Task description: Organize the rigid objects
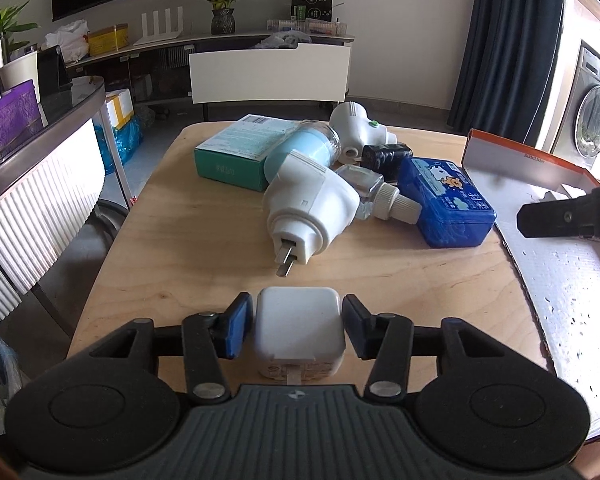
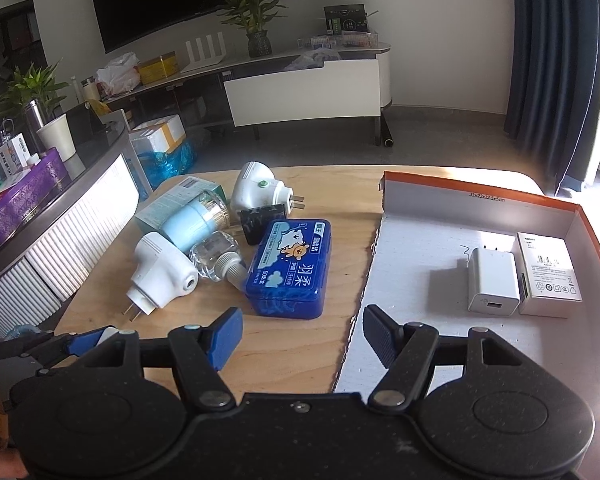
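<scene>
Pinching a white charger [image 1: 299,330] between its blue pads [image 1: 235,330], the left gripper [image 1: 298,330] is holding the cube at the near edge of the table [image 1: 204,248]; the pads are meeting its sides, though the grip looks light and low on the rounded body. The right gripper [image 2: 302,338] is hanging spread and empty over the seam between table and box [image 2: 480,200].

Inside the box a second charger [image 2: 492,286] and a small carton [image 2: 550,272] are lying side by side near the far right wall, touching or nearly so. Waiting on the table, well apart from the held cube, are a plug-in heater [image 1: 310,208], a blue case [image 1: 448,204], a glass bottle [image 1: 364,188], a teal carton [image 1: 236,152] and more, all crowding together.

Judging from this, the smooth, rounded charger could be slipping or twisting out as it is being lifted, since the pads are gripping glossy plastic. Carrying it rightward, the left gripper could be clipping the right one, which is sitting in the path to the box. Dropping it carelessly could be knocking the items already stored.
</scene>
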Available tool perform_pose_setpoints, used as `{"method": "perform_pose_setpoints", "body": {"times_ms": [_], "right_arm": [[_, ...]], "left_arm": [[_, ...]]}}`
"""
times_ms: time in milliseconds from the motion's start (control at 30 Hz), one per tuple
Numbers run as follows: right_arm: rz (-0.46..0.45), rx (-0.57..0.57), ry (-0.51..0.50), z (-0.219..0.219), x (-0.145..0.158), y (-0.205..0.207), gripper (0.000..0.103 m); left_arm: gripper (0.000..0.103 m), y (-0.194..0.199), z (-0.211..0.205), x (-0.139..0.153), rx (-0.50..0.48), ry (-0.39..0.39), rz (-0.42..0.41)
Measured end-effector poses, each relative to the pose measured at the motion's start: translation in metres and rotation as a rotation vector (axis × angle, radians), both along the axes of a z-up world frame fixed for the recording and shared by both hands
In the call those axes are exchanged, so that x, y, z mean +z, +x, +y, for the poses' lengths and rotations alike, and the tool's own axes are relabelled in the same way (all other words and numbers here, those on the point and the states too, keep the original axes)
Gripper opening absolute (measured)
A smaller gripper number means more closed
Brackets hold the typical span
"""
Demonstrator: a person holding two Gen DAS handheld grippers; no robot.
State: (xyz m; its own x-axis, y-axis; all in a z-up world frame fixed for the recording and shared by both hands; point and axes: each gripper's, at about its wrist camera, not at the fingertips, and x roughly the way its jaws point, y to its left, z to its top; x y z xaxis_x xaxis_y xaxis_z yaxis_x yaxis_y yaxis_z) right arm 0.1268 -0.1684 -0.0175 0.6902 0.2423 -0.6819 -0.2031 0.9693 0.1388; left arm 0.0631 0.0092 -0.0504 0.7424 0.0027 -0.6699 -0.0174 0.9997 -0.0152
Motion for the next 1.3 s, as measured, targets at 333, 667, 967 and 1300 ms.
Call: {"method": "perform_pose_setpoints", "body": {"times_ms": [333,667,967,1300], "right_arm": [[0.024,0.012,-0.009,0.006,-0.005,0.012,0.081],[0.081,-0.003,0.010,0.025,-0.018,0.067,0.088],[0.133,-0.031,-0.033,0.041,-0.036,0.104,0.088],[0.082,-0.022,-0.036,0.027,-0.026,0.062,0.074]], "left_arm": [[0.042,-0.006,0.004,0.007,0.003,-0.052,-0.026],[0.042,-0.005,0.008,0.032,0.023,-0.092,-0.087],[0.042,0.007,0.009,0.035,0.036,-0.107,-0.083],[0.042,0.013,0.002,0.040,0.043,-0.115,-0.064]]}}
